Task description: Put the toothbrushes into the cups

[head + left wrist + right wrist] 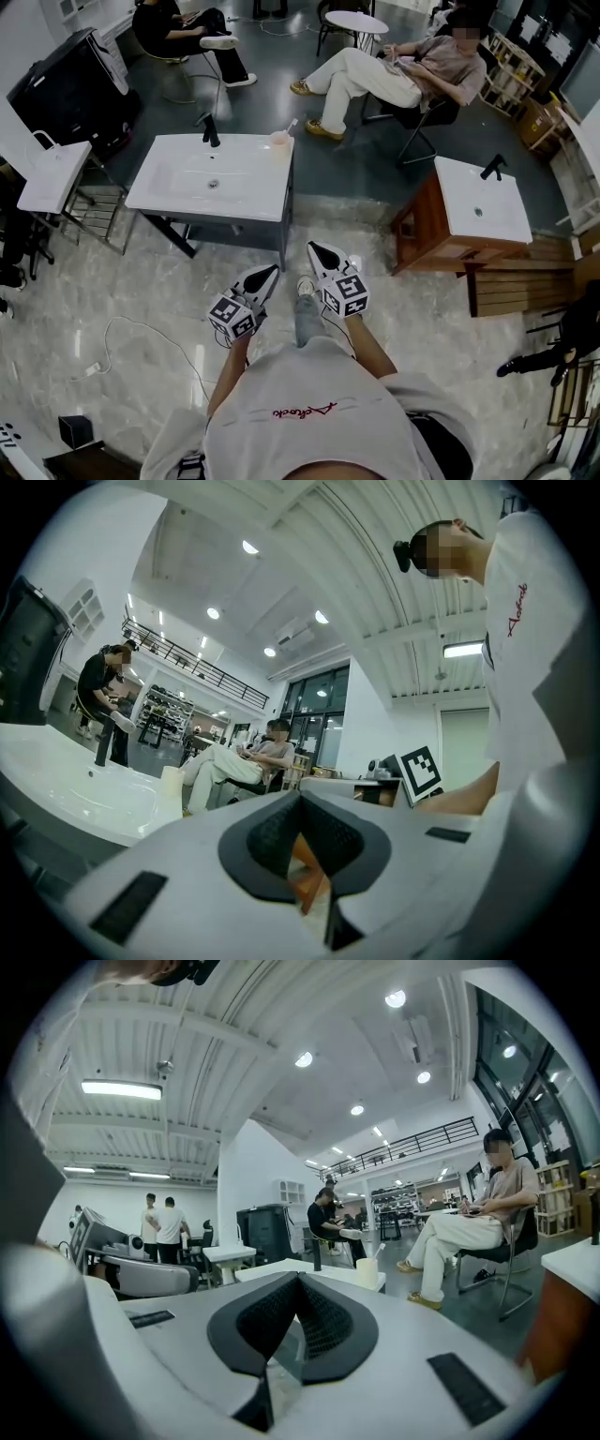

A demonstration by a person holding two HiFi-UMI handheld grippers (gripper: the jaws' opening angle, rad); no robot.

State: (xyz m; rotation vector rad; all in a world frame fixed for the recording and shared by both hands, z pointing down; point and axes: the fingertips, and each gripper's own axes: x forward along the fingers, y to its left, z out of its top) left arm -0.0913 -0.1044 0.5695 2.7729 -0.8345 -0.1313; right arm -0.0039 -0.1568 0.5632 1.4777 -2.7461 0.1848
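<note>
Grippers: left gripper (268,274) and right gripper (316,249) were side by side in front of the person, both level and pointing toward 12 o'clock.
Jaws: each pair was pressed together at the tips, with nothing between them.
Stage: empty tools well apart from a cup that already held a brush would fit either walking up for more work or being done at this sink; I could not tell which.
Care: in either case it seemed wise to carry both tools level and clear of the sink's near corner. Any pass by the cup was best made from the side away from the brush's lean, since a light cup tips easily.
Sink (169,195): at 11 o'clock beyond the grippers, with the tap (211,131) on its far edge.
Cup (279,141): on the sink's far right corner, near 12 o'clock.
Toothbrush (292,125): in the cup, long axis steep, handle end down, head up and leaning toward 1 o'clock.
Others: no second cup or brush showed.
</note>
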